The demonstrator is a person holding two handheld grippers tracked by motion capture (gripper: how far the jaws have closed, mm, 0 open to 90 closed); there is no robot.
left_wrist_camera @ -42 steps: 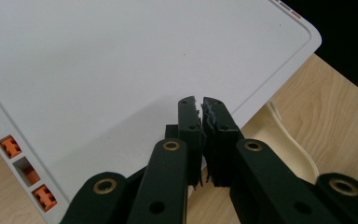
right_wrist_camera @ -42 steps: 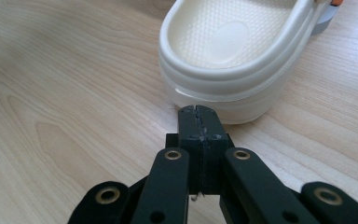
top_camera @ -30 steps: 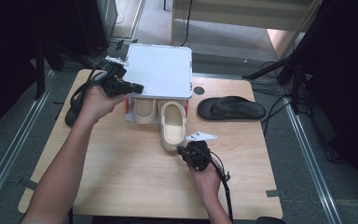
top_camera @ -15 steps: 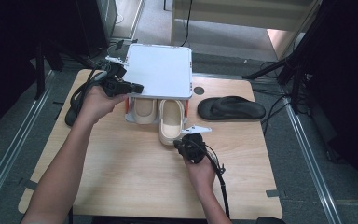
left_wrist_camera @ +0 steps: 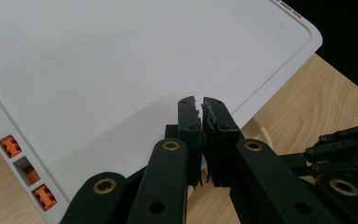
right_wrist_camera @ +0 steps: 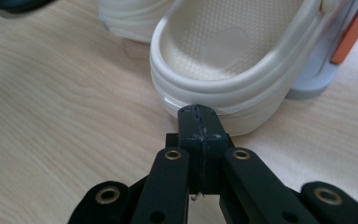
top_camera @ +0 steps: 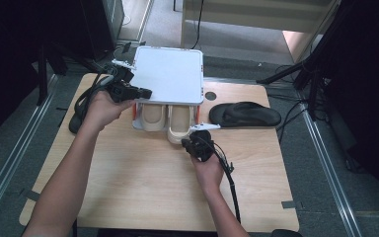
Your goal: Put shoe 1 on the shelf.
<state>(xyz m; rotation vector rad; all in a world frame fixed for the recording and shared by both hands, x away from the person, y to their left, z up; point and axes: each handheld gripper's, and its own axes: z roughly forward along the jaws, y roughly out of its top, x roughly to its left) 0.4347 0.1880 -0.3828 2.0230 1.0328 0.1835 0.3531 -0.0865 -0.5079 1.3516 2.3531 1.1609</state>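
A white shoe box (top_camera: 168,74) with orange clips stands at the table's far middle. Two cream clogs sit side by side in its open front: the left clog (top_camera: 153,116) and the right clog (top_camera: 180,126), whose heel sticks out. My right gripper (top_camera: 197,143) is shut, and its tips (right_wrist_camera: 199,112) touch the heel rim of that clog (right_wrist_camera: 228,46). My left gripper (top_camera: 131,91) rests at the box's left front corner. Its jaws are shut and its tips (left_wrist_camera: 200,105) lie over the white lid (left_wrist_camera: 121,60), with nothing seen between them.
A black flip-flop (top_camera: 244,114) lies to the right of the box. Another dark sandal (top_camera: 79,111) lies at the table's left edge, behind my left wrist. A round hole (top_camera: 210,96) is in the tabletop near the box. Bare wood (top_camera: 143,187) spreads across the near half.
My right gripper has moved toward the box, and the right clog has slid further in under the lid. The left gripper has stayed in place.
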